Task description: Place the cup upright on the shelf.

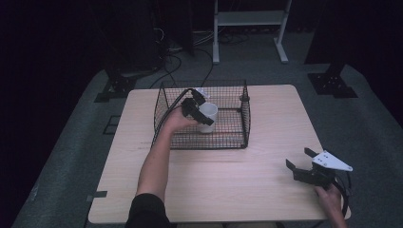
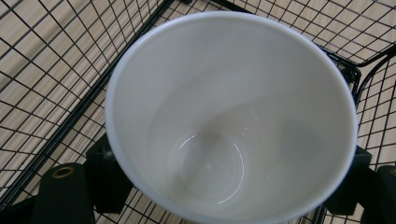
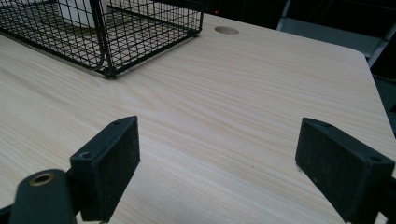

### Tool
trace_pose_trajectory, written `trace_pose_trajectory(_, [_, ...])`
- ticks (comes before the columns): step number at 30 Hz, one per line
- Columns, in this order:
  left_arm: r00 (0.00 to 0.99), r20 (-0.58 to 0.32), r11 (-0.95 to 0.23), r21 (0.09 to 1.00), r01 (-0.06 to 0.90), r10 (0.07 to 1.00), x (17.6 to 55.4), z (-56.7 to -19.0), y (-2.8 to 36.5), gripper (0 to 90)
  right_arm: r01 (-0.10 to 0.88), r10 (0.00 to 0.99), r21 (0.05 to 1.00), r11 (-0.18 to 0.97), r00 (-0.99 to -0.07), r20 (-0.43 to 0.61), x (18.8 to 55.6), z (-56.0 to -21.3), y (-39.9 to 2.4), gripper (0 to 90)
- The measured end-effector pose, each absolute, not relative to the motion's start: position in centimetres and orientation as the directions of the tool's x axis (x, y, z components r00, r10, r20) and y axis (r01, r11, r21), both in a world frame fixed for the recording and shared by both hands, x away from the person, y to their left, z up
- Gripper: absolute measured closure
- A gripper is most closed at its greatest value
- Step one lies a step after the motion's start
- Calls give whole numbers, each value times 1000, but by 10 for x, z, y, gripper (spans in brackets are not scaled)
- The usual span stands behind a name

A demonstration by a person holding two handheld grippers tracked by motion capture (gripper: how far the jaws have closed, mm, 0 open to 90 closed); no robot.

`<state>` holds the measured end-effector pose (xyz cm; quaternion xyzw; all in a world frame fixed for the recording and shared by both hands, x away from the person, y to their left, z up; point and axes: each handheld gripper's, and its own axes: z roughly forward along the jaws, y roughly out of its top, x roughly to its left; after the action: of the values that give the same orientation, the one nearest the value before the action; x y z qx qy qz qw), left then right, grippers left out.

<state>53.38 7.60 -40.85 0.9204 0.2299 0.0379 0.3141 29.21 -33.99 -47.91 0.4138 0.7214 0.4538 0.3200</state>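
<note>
Jaws of the right gripper (image 1: 301,160) stand wide open and empty over the near right part of the tabletop (image 1: 228,180), well apart from the work. Farther away, the left gripper (image 1: 197,110) has its jaws closed on the white cup (image 1: 207,117) from both sides. This cup stands upright, mouth up, inside the wire basket (image 1: 202,140), between those jaws.

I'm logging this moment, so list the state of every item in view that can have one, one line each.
white cup: upright, empty, inside the basket, clamped.
wire basket: open-topped, standing on the table.
left hand-held gripper: shut on the white cup.
right hand-held gripper: open, holding nothing, low over the table.
</note>
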Motion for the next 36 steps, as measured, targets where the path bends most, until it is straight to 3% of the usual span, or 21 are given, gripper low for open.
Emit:
trace_pose_trajectory(26, [894,-47,-718,577,389,446,525,-407,82,184,307,888,919,249,-452,-90,292,-479,-340,131])
trace_pose_trajectory(36, [883,-47,-705,583,404,468,521,-400,84,70,306,887,918,251,-452,-91,292,-479,-340,131])
